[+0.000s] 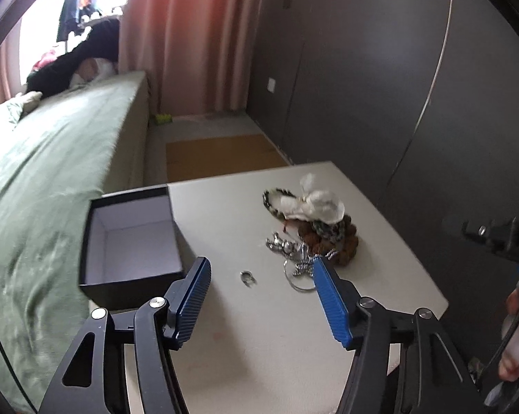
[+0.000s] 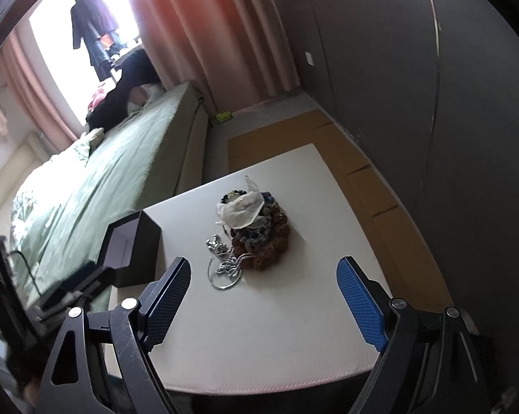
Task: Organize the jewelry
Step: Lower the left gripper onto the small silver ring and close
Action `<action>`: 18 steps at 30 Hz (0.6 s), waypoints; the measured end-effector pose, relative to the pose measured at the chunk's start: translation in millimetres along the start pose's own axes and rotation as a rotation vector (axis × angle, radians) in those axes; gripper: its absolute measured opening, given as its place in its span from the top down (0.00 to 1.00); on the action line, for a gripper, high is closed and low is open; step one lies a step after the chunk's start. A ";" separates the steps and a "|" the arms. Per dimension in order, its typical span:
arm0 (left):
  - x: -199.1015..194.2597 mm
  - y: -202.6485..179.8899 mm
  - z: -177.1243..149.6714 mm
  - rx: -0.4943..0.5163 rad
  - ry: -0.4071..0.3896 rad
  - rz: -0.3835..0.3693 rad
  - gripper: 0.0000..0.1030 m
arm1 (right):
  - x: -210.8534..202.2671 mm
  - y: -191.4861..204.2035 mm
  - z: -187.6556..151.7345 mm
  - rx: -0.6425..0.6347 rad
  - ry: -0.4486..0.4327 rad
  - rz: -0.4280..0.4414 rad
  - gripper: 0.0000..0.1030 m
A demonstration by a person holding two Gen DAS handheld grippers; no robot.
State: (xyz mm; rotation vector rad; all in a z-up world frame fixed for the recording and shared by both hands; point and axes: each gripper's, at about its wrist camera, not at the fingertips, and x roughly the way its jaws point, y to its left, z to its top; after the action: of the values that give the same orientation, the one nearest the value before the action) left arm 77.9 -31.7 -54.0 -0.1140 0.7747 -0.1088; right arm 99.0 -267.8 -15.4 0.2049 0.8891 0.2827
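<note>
A heap of jewelry [image 1: 323, 229] lies on the white table [image 1: 259, 327]: brown bead bracelets, a striped bangle, silver chains and a thin silver hoop, with a white pouch [image 1: 319, 205] on top. A small silver ring [image 1: 248, 277] lies apart, nearer me. An open black box [image 1: 135, 241] with a white inside stands at the table's left edge. My left gripper [image 1: 261, 274] is open and empty, above the ring. My right gripper [image 2: 262, 276] is open and empty, above the table in front of the heap [image 2: 256, 231]. The box [image 2: 135, 252] shows at its left.
A bed with a green sheet [image 1: 45, 189] runs along the table's left side. A dark grey wardrobe wall [image 1: 380, 86] stands to the right. Cardboard [image 2: 363, 179] lies on the floor beyond the table. Pink curtains hang at the back.
</note>
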 end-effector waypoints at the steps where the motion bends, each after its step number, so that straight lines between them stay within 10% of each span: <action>1: 3.7 -0.8 -0.3 0.006 0.012 0.003 0.42 | 2.2 -3.3 1.4 0.013 0.006 -0.002 0.16; 18: 98.8 4.1 -14.0 0.025 0.191 0.082 0.65 | 48.5 -15.7 3.3 0.061 0.107 -0.019 0.16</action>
State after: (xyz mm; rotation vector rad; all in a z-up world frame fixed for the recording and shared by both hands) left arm 138.5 -42.2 -132.7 -0.0487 0.9668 -0.0515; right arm 133.1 -267.1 -53.5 0.2390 1.0059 0.2506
